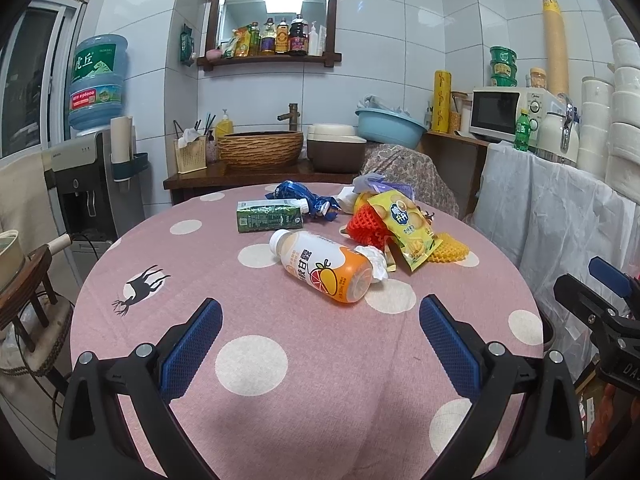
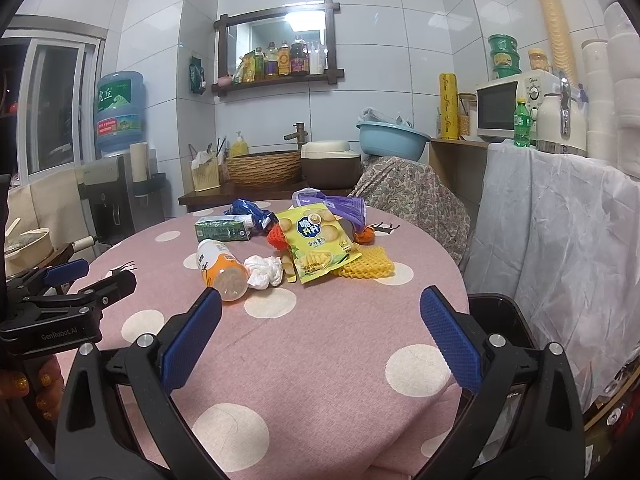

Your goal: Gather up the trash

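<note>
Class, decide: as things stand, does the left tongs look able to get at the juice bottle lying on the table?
Probably yes. The left tongs are open, and only bare tablecloth lies between them and the juice bottle; the crumpled tissue touches only its base.

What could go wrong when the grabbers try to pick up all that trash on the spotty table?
The juice bottle lies on its side, so a nudge might roll it toward the table's edge. The crumpled tissue touches the bottle's base and may get dragged along. The yellow snack bag overlaps the orange foam net and yellow foam net, so grabbing it could scatter them. Both the left gripper and right gripper are open, holding nothing.
</note>
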A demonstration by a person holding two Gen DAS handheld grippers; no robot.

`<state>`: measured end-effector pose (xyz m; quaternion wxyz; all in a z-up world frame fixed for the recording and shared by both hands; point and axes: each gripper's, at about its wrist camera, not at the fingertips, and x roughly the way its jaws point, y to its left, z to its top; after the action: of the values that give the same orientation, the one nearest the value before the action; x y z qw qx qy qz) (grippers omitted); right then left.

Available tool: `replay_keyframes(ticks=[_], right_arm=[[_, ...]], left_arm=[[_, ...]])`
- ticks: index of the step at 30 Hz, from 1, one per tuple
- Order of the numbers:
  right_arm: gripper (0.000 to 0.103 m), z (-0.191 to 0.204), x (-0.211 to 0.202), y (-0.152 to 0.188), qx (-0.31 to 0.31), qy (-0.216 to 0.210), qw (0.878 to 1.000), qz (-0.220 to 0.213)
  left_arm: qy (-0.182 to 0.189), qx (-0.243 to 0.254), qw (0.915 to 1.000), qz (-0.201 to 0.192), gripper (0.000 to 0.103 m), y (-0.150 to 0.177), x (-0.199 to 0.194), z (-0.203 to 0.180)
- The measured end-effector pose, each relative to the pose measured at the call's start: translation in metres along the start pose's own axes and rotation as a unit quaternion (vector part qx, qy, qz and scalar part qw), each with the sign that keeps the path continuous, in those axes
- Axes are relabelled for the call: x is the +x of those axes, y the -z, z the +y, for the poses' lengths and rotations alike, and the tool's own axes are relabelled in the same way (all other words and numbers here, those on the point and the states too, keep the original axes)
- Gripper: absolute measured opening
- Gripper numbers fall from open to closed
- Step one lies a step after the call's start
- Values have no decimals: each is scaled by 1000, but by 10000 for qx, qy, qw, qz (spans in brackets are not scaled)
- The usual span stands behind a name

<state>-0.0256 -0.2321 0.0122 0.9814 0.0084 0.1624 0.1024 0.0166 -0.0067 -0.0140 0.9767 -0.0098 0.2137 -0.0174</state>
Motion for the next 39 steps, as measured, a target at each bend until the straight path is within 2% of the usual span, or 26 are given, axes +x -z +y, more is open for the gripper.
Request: replay_keyframes(ticks=[20, 27, 32, 35, 39], right_arm=[[98, 4, 19, 3, -157, -8, 9996, 243], [98, 2, 45, 7, -331, 15, 9975, 621], [98, -8, 80, 9, -204, -278, 9931, 1125], [98, -14, 103, 6, -51, -482, 9894, 1367], [98, -16, 120, 0, -11, -601, 9871, 1482]], left_arm=[[18, -76, 9995, 303, 98, 3, 20, 10], [196, -103, 9964, 819, 98, 6, 47, 10], [247, -59, 9935, 1110, 98, -3, 70, 15], [404, -214, 9886, 1434, 98, -13, 92, 21], [497, -595, 9834, 1642, 98, -27, 118, 32]])
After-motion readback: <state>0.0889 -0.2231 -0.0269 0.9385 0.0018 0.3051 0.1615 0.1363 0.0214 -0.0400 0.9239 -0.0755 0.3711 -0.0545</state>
